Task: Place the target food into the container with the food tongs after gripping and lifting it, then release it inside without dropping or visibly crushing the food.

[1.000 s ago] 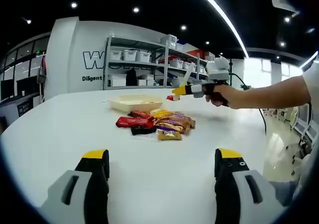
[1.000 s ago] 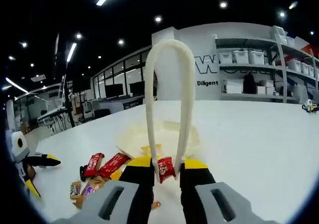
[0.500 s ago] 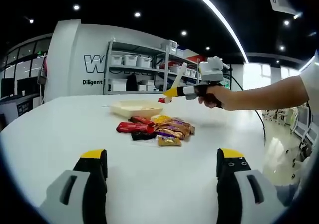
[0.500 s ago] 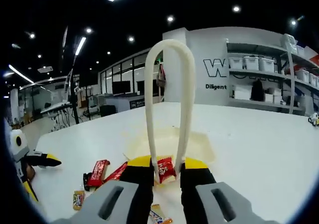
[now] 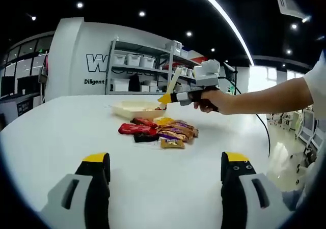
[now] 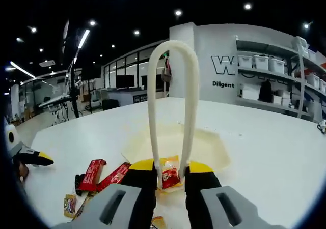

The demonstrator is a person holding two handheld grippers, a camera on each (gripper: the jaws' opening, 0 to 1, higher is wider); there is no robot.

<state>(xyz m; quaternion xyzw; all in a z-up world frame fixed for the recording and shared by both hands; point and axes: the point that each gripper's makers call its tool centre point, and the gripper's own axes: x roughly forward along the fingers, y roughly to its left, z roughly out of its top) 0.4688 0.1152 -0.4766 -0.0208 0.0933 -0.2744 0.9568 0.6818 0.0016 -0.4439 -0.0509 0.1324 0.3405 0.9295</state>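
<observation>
Clamped on the tongs, the right hand-held gripper holds a red snack over the container.

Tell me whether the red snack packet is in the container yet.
Not yet. The red packet is pinched in the tongs held by the right gripper, above the pale container.

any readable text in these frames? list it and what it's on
"W": large dark letter on the white wall, the rest hidden behind the shelving.
"Diligent": smaller dark word on the same wall, below the big letter; whatever follows is cut off by the shelving.
Snack wrappers on the table: print too small and blurred to read.
Red packet in the food tongs: print blurred, unreadable.
</observation>
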